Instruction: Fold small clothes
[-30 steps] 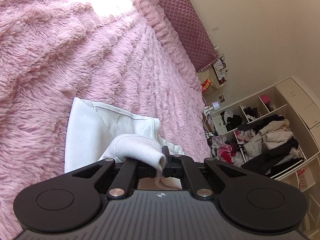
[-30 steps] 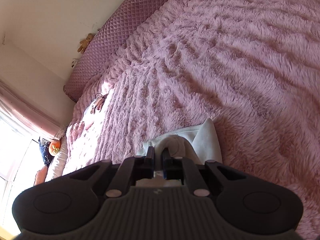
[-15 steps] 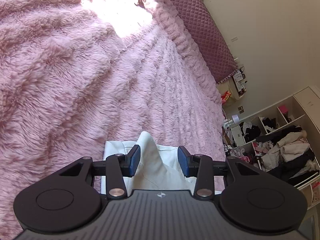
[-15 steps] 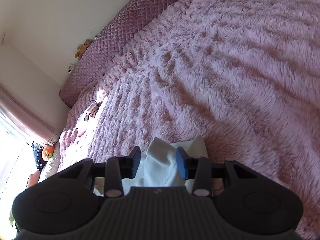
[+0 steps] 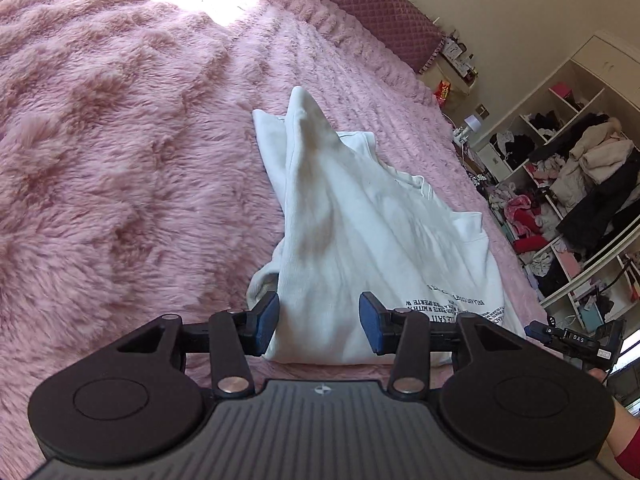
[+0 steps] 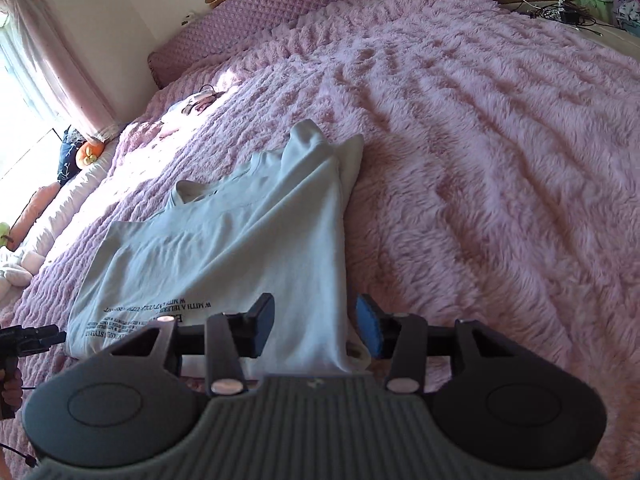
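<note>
- White cotton top (image 5: 360,232): lies on the pink plush bedspread (image 5: 120,160), centre of the left wrist view and centre-left of the right wrist view, printed text at the near hem.
- Both side portions appear folded in over the body. One sleeve ridge stands up as a peak toward the upper centre of each view.
- Long axis: runs from the near hem at the bottom of the frame away toward the neckline and the quilted headboard (image 6: 280,12) at the top.
- Left hand-held gripper (image 5: 319,316): jaws opening, roughly half wide. The hem edge shows between them, but the blue pads do not press on it. Nothing held.
- Right hand-held gripper (image 6: 316,324): jaws opening, likewise about half wide, astride the opposite corner of the hem. No grip.
- Governing relation, in my judgement: the garment lies straight ahead of both grippers, each at its own end of the near hem, neither clearly nearer. A lengthwise fold would need both to retake the hem and carry it toward the neckline.
</note>
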A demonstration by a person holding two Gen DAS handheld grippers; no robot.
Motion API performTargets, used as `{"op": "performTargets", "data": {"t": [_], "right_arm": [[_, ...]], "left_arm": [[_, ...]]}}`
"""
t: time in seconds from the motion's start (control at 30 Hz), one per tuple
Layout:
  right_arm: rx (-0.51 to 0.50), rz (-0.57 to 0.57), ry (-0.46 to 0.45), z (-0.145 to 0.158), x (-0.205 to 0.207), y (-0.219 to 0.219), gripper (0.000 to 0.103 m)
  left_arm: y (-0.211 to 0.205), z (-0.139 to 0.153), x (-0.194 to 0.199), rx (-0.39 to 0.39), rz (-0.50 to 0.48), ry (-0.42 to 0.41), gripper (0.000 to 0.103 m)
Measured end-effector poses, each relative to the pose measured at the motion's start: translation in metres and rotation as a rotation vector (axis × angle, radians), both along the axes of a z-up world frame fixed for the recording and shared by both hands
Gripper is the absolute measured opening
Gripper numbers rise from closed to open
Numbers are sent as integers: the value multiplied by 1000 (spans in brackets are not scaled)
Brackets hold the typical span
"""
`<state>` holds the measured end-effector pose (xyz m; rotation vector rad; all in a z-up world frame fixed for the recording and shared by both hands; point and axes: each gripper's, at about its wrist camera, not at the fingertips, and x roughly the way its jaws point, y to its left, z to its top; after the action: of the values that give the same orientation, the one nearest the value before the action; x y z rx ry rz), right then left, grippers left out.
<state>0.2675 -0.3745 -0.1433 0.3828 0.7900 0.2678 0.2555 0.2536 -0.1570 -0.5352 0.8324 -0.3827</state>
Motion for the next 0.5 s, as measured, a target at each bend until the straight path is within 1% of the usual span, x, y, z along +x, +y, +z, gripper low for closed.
{"op": "performTargets", "data": {"t": [0.03, 0.17, 0.23, 0.3, 0.33, 0.37, 0.4, 0.43, 0.47, 0.5], "right_arm": [[-17, 3, -2, -2, -4, 2, 48], [-50, 10, -8, -10, -8, 11, 49], [-64, 19, -12, -12, -7, 15, 49], [-72, 24, -18, -13, -5, 20, 49], [-70, 30, -22, -13, -5, 21, 42], [-78, 32, -24, -12, -3, 25, 31], [-99, 32, -18, -12, -2, 28, 0], [-111, 40, -9, -12, -1, 30, 0], [-116, 37, -11, -12, -2, 32, 0], [-122, 29, -19, -9, -3, 32, 0]], "left_arm": [[0, 0, 0, 14, 6, 2, 51], [1, -5, 1, 45, 25, 18, 52], [-2, -8, 3, 77, 28, 33, 54], [-7, -10, 3, 62, 4, 34, 54], [-10, -11, 3, 57, -11, 27, 54], [-15, -10, 1, 64, -29, 7, 50], [-20, -8, 0, 81, -44, -12, 42], [-26, -6, -1, 116, -58, -28, 23], [-32, -3, -3, 158, -52, -36, 11], [-33, 0, -4, 165, -42, -49, 10]]}}
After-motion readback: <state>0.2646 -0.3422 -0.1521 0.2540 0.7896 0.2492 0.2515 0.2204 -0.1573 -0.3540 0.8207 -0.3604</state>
